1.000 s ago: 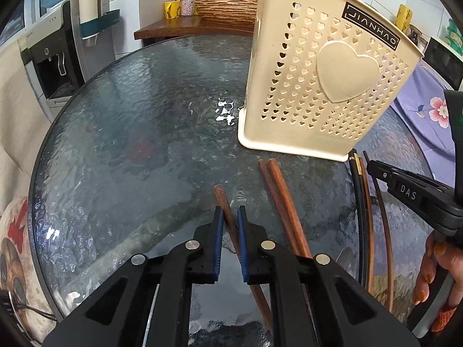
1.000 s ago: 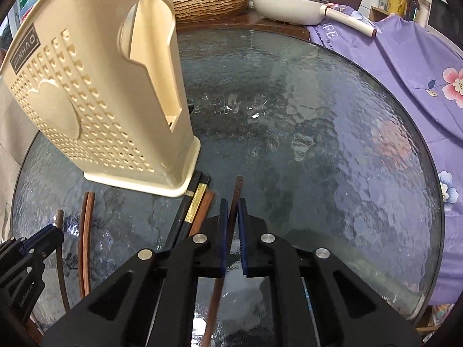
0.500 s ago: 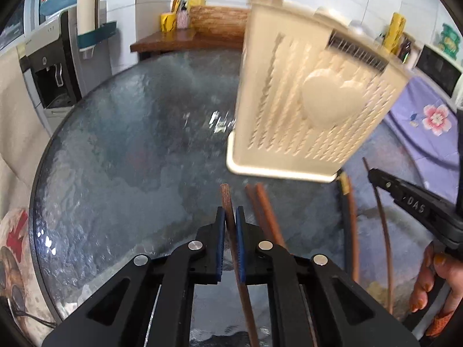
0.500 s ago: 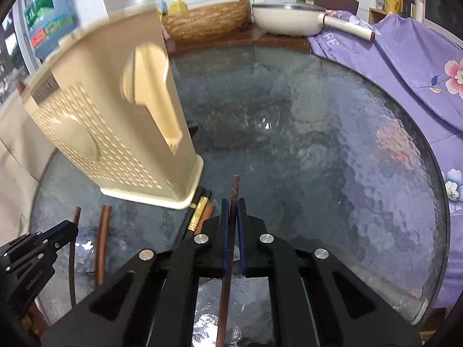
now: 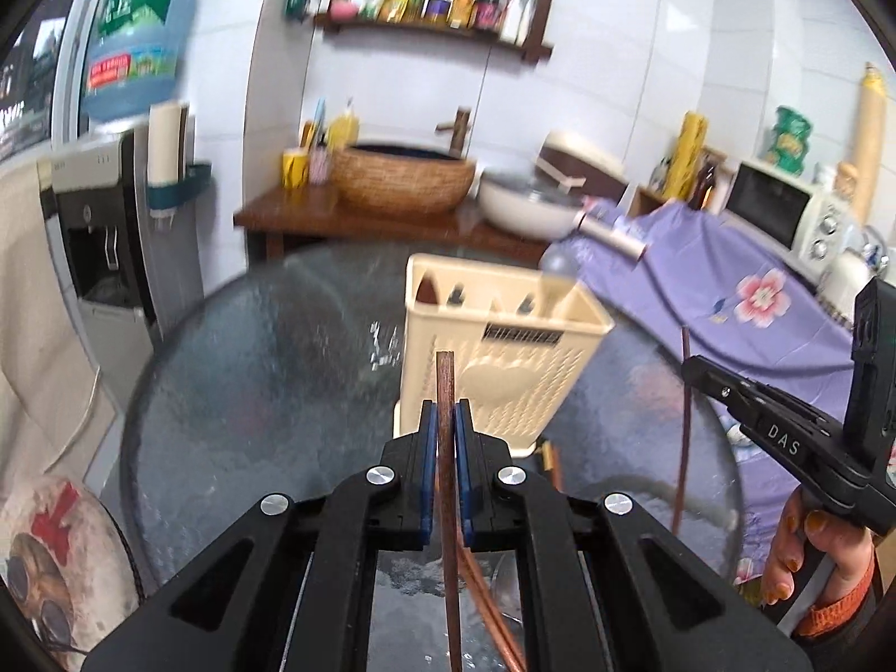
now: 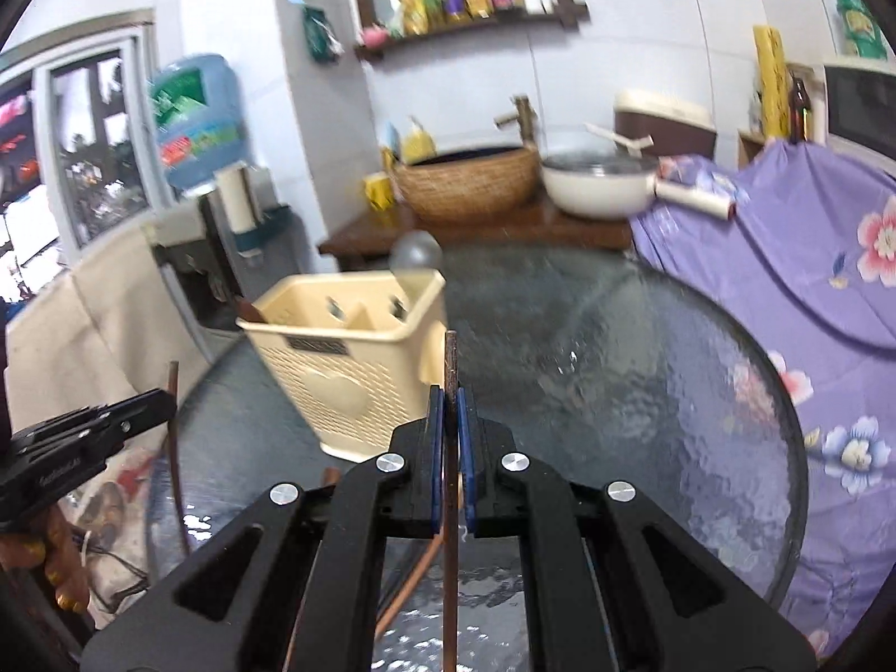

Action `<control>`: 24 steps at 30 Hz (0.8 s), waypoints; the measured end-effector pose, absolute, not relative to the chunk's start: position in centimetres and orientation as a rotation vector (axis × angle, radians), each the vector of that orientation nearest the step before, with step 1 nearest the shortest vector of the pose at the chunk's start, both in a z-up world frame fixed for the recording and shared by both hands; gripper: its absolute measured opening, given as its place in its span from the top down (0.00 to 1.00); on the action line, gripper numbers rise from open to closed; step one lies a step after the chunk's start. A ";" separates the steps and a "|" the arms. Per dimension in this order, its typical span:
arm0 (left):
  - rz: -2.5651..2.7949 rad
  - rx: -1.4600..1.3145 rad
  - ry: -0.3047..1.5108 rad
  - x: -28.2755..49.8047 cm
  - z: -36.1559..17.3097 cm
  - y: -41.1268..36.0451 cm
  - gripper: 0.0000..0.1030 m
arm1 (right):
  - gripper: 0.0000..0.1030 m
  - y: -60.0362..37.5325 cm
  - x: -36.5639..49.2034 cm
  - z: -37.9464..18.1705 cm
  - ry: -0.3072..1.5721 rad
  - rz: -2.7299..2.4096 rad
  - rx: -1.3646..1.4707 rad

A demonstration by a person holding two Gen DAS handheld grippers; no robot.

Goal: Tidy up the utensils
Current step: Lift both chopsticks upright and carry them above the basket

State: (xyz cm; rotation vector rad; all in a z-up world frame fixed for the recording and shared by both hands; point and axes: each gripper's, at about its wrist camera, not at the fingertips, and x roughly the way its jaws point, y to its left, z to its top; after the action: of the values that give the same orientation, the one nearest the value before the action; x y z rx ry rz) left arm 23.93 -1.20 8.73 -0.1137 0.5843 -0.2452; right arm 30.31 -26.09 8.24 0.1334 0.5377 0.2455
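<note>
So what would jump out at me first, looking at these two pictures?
Probably the two black grippers, left gripper and right gripper, each pinching a single brown chopstick that points toward a cream utensil basket with a heart on its side. It stands on a round, rippled glass table.

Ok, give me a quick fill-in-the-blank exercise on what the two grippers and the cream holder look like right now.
1. The left gripper is shut on a brown ____.
2. The right gripper holds ____ chopstick between its blue pads.
3. The raised shape on the front of the cream utensil holder is a ____.
4. The holder stands on a round ____ table.

Missing words: chopstick; one; heart; glass
</note>
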 end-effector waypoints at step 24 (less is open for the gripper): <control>-0.361 -0.080 0.476 21.1 14.2 -1.9 0.94 | 0.94 -24.8 25.0 14.4 0.451 0.408 0.101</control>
State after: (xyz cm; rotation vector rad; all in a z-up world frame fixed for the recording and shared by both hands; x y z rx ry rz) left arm 21.06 -1.94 14.25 -0.0799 0.4761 -0.3614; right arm 25.00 -24.84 14.42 0.1015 0.4507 0.4083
